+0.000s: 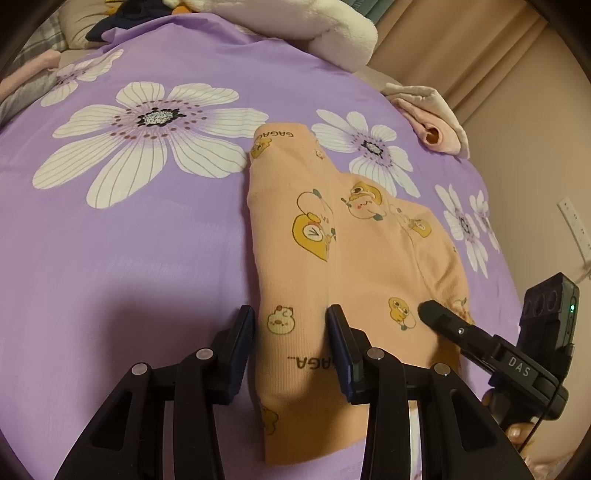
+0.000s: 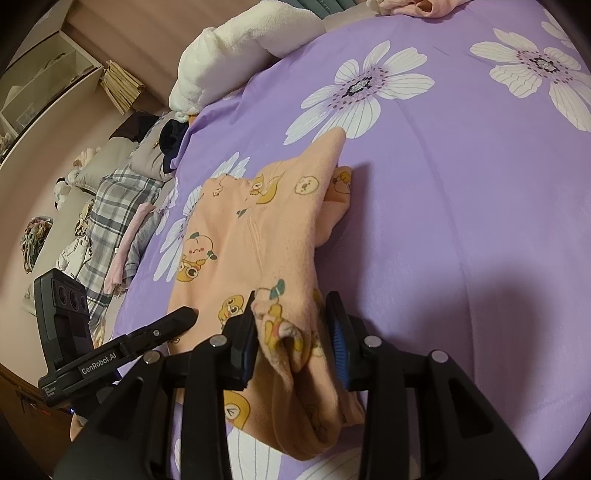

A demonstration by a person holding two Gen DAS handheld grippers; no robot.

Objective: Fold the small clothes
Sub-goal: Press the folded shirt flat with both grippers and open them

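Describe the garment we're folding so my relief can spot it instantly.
On the purple floral bedsheet, find the peach garment lying between both grippers. It is printed with yellow cartoon ducks and "GAGA" lettering, unlike the plain pale pink clothes bundled at the bed's far edge and the fluffy white blanket beyond.

both wrist views close, angled down, sharing peach garment point(image 1: 354, 258) point(image 2: 258, 236)
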